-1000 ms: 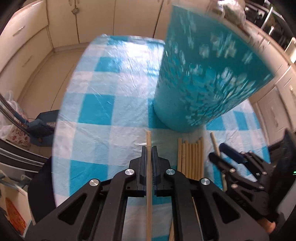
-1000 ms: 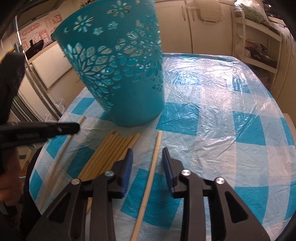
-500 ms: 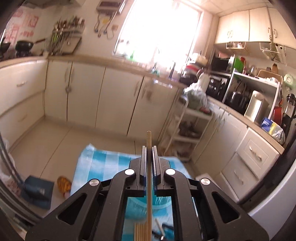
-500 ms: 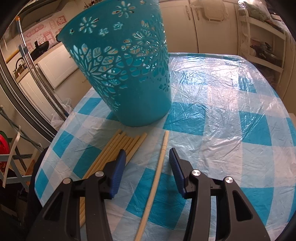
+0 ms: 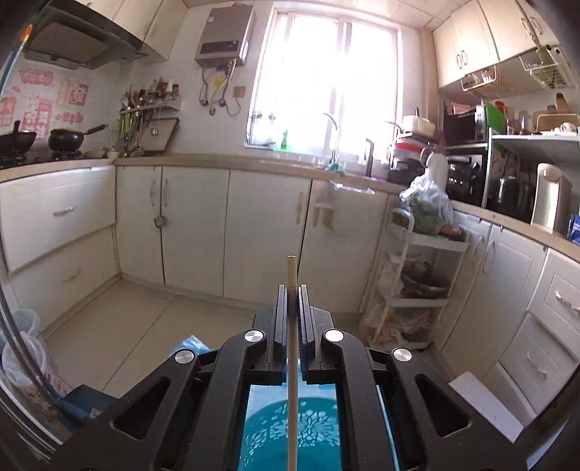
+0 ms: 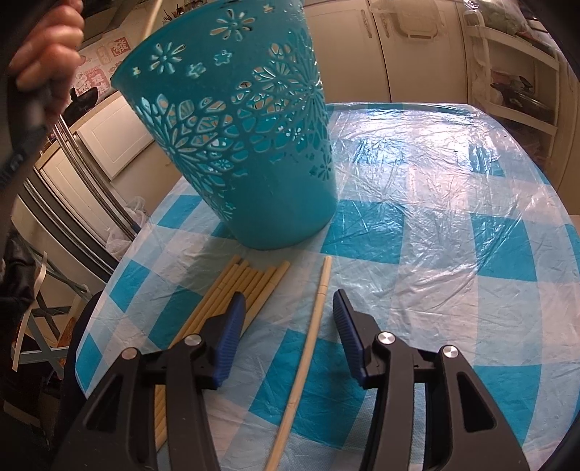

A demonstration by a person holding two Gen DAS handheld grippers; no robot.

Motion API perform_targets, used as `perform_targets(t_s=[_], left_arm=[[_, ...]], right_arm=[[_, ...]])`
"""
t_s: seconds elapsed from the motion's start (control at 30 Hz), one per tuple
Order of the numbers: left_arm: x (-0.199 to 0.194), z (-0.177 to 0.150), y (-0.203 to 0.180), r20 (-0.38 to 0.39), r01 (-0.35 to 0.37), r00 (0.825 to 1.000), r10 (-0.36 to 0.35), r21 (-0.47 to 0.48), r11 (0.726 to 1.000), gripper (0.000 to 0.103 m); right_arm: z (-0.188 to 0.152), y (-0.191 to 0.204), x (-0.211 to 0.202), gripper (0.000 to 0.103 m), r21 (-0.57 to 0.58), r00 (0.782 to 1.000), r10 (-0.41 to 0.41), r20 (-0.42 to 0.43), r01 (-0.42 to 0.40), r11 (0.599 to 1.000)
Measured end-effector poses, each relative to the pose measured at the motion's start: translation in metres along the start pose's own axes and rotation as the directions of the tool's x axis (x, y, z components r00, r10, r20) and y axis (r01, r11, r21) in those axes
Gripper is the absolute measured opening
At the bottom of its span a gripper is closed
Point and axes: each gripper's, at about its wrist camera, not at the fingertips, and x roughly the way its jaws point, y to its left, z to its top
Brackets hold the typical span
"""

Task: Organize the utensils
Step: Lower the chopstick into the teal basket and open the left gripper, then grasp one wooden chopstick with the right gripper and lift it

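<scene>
Left wrist view: the left gripper (image 5: 291, 290) points almost level across a kitchen, toward white cabinets (image 5: 232, 232) and a bright window (image 5: 326, 83) beyond. Its jaws are clamped on a single chopstick (image 5: 291, 362), which runs straight out along the fingers and pokes past their tips. Directly below the gripper, seen between its black arms, is the open top of the teal basket (image 5: 311, 431).

Right wrist view: the right gripper (image 6: 288, 308) tilts steeply down at a table covered in a blue-and-white checked cloth (image 6: 435, 224). Its blue-padded jaws stand apart and have just been opening wider. A loose chopstick (image 6: 311, 333) lies on the cloth between them, touching neither pad. Just left of the left pad, a bundle of chopsticks (image 6: 250, 286) lies side by side, partly hidden under that finger. Ahead of the gripper stands the basket (image 6: 246, 145), upright, with flower cut-outs in its wall. At upper left, high above the basket's rim, a hand (image 6: 47, 47) grips a dark handle, and a thin stick end (image 6: 154, 18) shows beside it.
</scene>
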Motion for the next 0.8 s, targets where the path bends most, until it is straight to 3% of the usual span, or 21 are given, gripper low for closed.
perform_targets(t_s=[0.33,0.37,0.43,0.47,0.5,0.57,0.67,0.73,0.8], left_arm=[[-0.007,-0.058,0.018,-0.141,-0.022,0.989,0.033,0.080,0.997,0.007],[-0.010,-0.060,0.021,-0.152,-0.019,0.988,0.031,0.081,0.997,0.012],[-0.019,-0.065,0.027,-0.167,-0.030,0.985,0.044,0.088,0.996,0.035],[-0.023,-0.066,0.030,-0.168,-0.040,0.984,0.054,0.088,0.995,0.053],[-0.031,-0.067,0.036,-0.160,-0.055,0.985,0.068,0.080,0.995,0.061],[-0.045,-0.068,0.045,-0.158,-0.061,0.985,0.071,0.065,0.996,0.065],[-0.061,-0.073,0.060,-0.177,-0.079,0.981,0.085,0.042,0.996,0.074],[-0.071,-0.077,0.072,-0.195,-0.092,0.977,0.092,0.010,0.996,0.077],[-0.080,-0.084,0.084,-0.217,-0.101,0.972,0.094,-0.023,0.995,0.079]], right_arm=[[-0.001,-0.003,-0.004,0.049,0.020,1.000,-0.031,-0.002,0.031,0.999],[-0.001,-0.003,-0.004,0.049,0.018,0.999,-0.041,-0.005,0.041,0.999],[-0.002,0.001,-0.004,0.043,-0.002,0.997,-0.081,-0.011,0.081,0.997],[-0.001,0.003,-0.003,0.040,-0.020,0.994,-0.107,-0.020,0.106,0.994],[0.000,0.005,-0.003,0.038,-0.033,0.991,-0.129,-0.027,0.128,0.991],[0.001,0.009,-0.001,0.026,-0.071,0.981,-0.188,-0.039,0.185,0.980],[-0.001,0.020,0.002,0.018,-0.168,0.963,-0.267,-0.040,0.257,0.952],[-0.004,0.026,0.002,0.008,-0.206,0.958,-0.283,-0.039,0.269,0.941],[-0.006,0.025,-0.001,0.006,-0.188,0.958,-0.283,-0.044,0.271,0.944]])
